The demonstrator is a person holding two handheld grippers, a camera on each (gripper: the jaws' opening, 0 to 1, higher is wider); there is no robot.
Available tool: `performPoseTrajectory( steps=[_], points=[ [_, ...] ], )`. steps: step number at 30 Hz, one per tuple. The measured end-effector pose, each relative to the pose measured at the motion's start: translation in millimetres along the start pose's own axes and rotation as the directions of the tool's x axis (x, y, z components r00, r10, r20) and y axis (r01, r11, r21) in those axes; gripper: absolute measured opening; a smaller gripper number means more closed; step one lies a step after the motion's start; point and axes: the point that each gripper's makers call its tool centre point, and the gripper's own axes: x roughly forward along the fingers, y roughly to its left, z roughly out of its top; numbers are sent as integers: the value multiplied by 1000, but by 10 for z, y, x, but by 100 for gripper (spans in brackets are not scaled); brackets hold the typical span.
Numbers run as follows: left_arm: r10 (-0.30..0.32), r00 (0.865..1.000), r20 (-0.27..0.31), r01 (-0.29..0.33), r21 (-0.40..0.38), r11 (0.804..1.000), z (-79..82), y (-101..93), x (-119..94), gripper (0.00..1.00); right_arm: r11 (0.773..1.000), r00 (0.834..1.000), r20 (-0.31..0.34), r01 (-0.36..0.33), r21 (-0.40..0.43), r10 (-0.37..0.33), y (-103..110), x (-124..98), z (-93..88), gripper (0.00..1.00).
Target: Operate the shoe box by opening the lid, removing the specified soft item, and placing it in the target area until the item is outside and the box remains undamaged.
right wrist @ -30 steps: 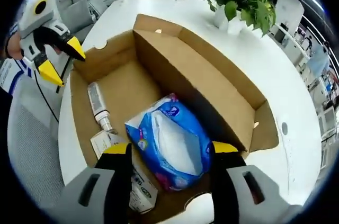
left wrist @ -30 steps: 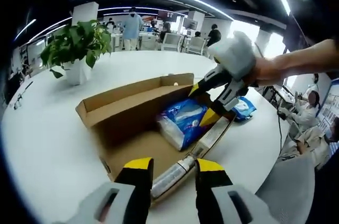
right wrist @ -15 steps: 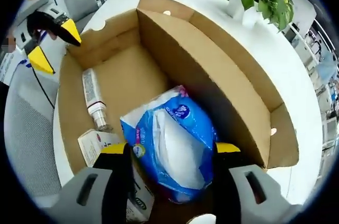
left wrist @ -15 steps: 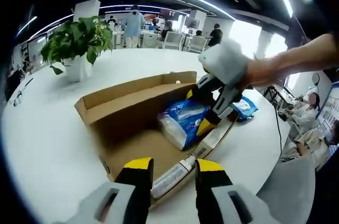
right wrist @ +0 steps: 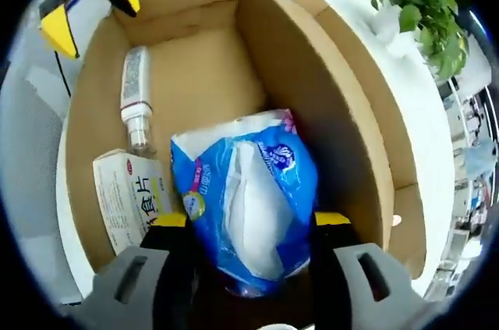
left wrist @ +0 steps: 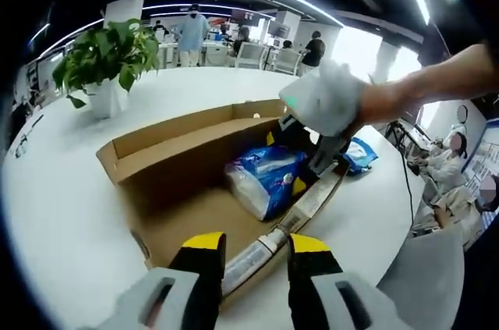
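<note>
An open cardboard shoe box point(left wrist: 168, 150) point(right wrist: 312, 88) lies on a white round table point(left wrist: 70, 213). Inside it rests a soft blue and white tissue pack point(left wrist: 261, 178) point(right wrist: 245, 197). My right gripper point(right wrist: 249, 225) is down inside the box and open, one jaw on each side of the pack; in the left gripper view the right gripper point(left wrist: 312, 162) reaches in from the right. My left gripper point(left wrist: 256, 246) hovers open over the box's near end, holding nothing; its yellow fingertips point(right wrist: 58, 30) show at the top left of the right gripper view.
A white tube point(right wrist: 134, 100) point(left wrist: 249, 256) and a small printed carton point(right wrist: 129, 197) lie in the box beside the pack. A second blue pack point(left wrist: 360, 154) sits on the table past the box. A potted plant point(left wrist: 105, 53) point(right wrist: 421, 2) stands further back. People sit at the right.
My right gripper has gone down into the box, and its jaws now straddle the tissue pack. The left gripper has stayed about where it was.
</note>
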Motion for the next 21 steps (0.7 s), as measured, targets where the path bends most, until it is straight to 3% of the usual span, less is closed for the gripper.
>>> performPoseTrajectory(
  steps=[13,21],
  points=[
    [-1,1000,-1,1,-6,1000,0,-39,-7,31,1000,1000,-4,-16,12,16,-7,26,-7,55],
    [8,1000,7,-8,-8,1000,25,-15,-55,31,996,1000,11,-13,87,12,52,-44,55,34]
  ],
)
